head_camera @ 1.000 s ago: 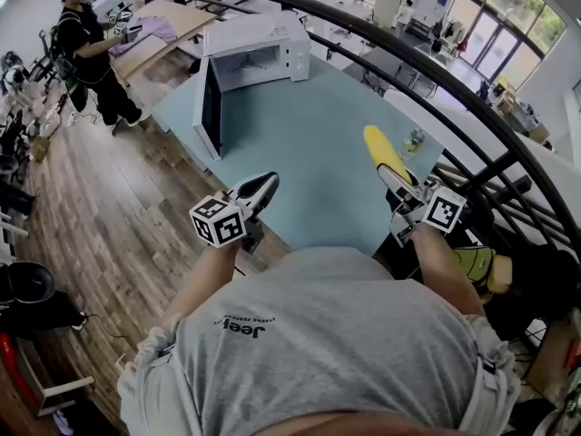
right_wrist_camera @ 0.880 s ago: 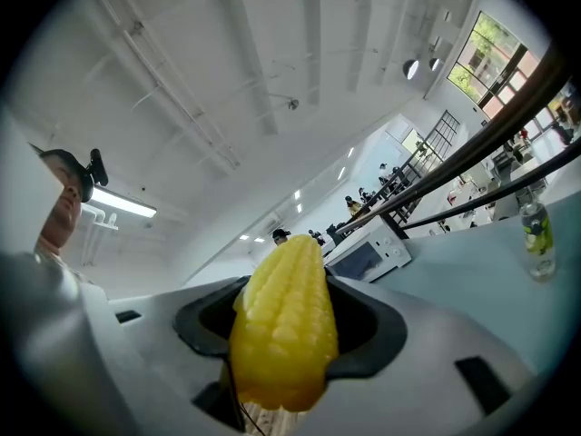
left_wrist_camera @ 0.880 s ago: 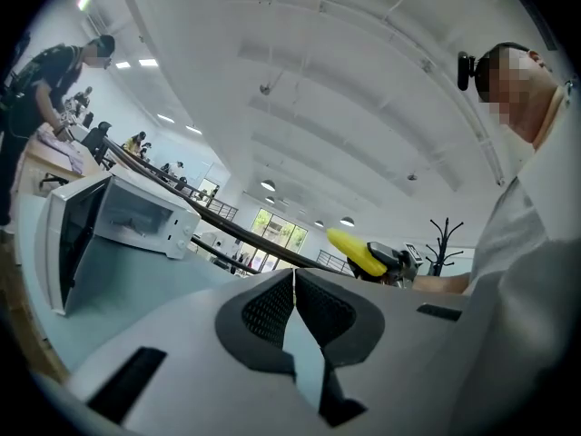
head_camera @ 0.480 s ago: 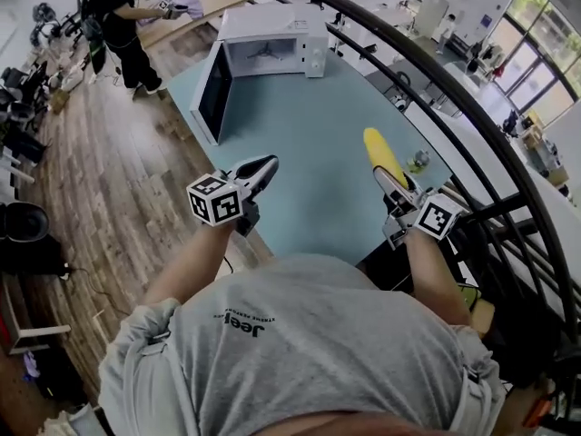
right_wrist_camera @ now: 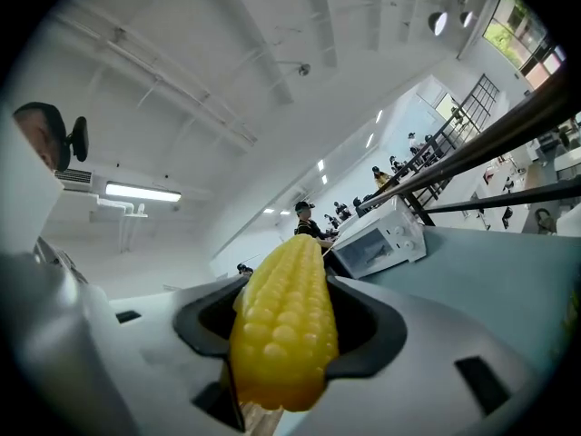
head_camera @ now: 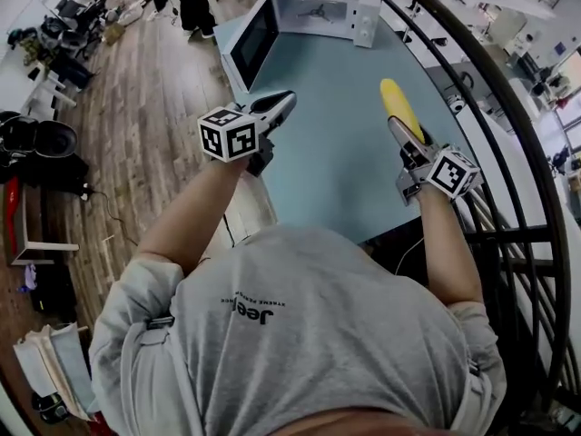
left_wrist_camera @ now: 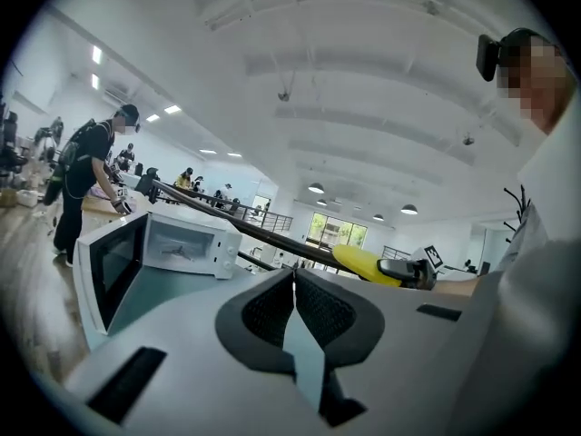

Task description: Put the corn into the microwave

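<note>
My right gripper grips the corn by its near end; I judge it stiff, light and knobbly. My left gripper is closed and empty. The microwave is open at eleven o'clock.

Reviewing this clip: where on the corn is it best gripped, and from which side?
At its near end, coming from behind along its length, as the right gripper holds the corn now. The jaws squeeze its rounded sides, and the long free end points toward the open microwave, which should ease insertion.
</note>
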